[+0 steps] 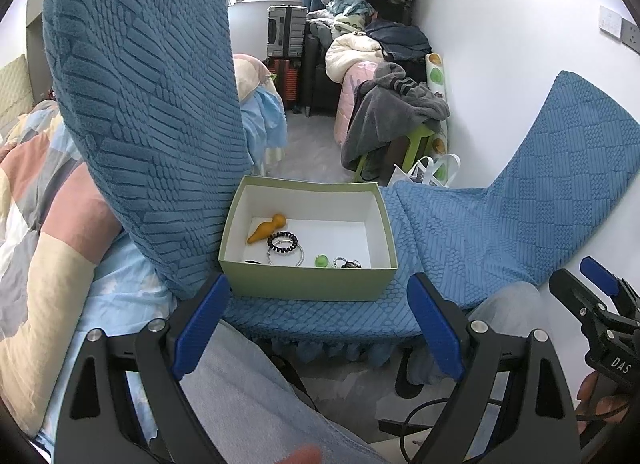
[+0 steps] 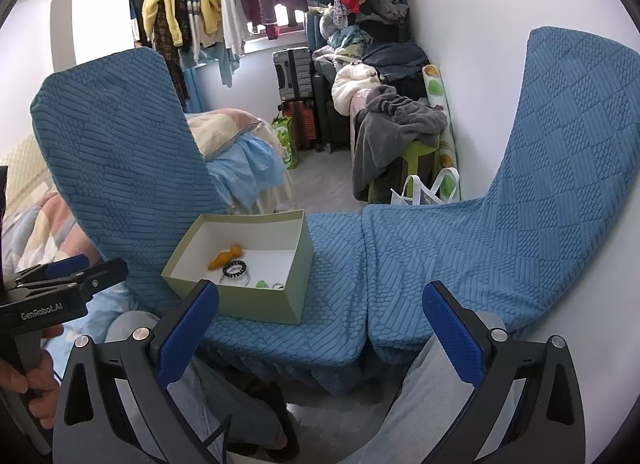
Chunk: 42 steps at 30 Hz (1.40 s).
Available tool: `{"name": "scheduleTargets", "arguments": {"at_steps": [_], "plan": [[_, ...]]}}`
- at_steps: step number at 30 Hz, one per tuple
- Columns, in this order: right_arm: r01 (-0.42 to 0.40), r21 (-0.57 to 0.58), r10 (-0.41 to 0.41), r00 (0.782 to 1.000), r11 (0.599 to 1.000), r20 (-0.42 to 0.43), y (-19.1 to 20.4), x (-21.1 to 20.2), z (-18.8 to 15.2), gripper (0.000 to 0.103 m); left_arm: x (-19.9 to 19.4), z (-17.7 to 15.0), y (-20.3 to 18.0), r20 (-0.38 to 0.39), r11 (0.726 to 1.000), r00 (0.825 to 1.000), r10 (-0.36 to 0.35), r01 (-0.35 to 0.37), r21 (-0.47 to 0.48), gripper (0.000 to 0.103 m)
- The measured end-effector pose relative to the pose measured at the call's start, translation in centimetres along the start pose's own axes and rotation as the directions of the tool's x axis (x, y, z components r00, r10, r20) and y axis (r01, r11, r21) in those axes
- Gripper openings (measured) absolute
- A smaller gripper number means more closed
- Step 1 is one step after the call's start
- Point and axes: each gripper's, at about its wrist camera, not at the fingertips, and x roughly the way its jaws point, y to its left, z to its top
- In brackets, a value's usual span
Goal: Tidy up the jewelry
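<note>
- Left wrist view: left gripper (image 1: 318, 328) released, jaws wide, nothing between them. The box (image 1: 308, 284) sits on the blue chair seat (image 1: 440, 232), just ahead. Inside: an orange piece (image 1: 266, 230), long axis running from near-left to far-right, bulb end away; a black coil band (image 1: 283, 243) on a ring; green bead (image 1: 321, 261).
- Right wrist view: right gripper (image 2: 320, 328) also released and empty, box (image 2: 240, 296) to its left. Judged: a pause before picking; next move needs a descent into the box and a narrow pinch.
</note>
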Motion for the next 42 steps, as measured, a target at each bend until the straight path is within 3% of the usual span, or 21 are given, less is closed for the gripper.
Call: {"name": "scheduleTargets", "arguments": {"at_steps": [42], "plan": [[0.003,0.000,-0.003,1.000,1.000,0.002,0.52,-0.29,0.27,0.102,-0.89,-0.01,-0.34,0.009,1.000,1.000,0.012,-0.012,0.013,0.092]]}}
